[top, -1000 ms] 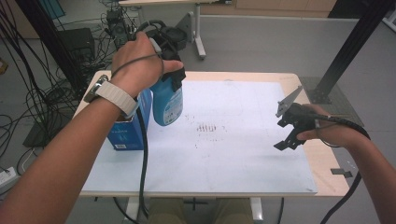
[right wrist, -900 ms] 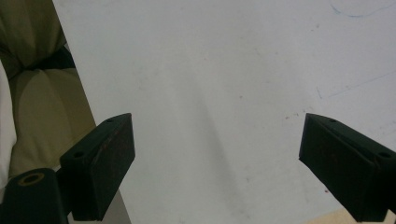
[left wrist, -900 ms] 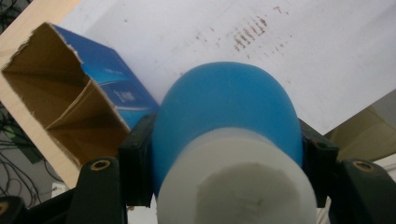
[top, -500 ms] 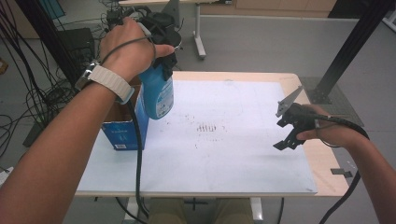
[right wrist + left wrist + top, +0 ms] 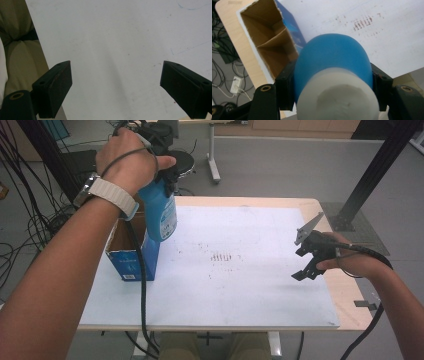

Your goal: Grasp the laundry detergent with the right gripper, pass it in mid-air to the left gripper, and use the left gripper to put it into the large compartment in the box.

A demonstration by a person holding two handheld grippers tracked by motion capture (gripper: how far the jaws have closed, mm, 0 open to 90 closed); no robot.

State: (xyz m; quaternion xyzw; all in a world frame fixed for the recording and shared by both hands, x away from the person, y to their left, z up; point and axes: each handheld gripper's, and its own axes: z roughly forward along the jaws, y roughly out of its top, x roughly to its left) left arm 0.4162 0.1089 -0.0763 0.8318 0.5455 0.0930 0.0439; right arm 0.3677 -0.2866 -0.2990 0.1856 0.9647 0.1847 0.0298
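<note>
Blue plastic, a bottle (image 5: pixel 161 212) with a white cap (image 5: pixel 337 97), hangs in the left hand-held gripper (image 5: pixel 167 170), whose black jaws press on both sides of its body just below the cap. In the high view the person's left hand (image 5: pixel 127 162) covers most of that gripper and the top of the bottle, so the cap is hidden there; in the left gripper view the cap is blurred and cut off at the bottom edge. The bottle is lifted clear of the worktop (image 5: pixel 260 202), beside and above the open cardboard box (image 5: pixel 131 255) with blue sides, which stands at the left edge of the white sheet (image 5: pixel 240 285). A cardboard divider splits the inside of the box; its floor lies in shadow. The right hand-held gripper (image 5: pixel 306 262) hovers near the sheet's right edge, jaws spread wide with nothing between them. Between box and right gripper the sheet lies free, marked by faint dark specks (image 5: pixel 222 256).
</note>
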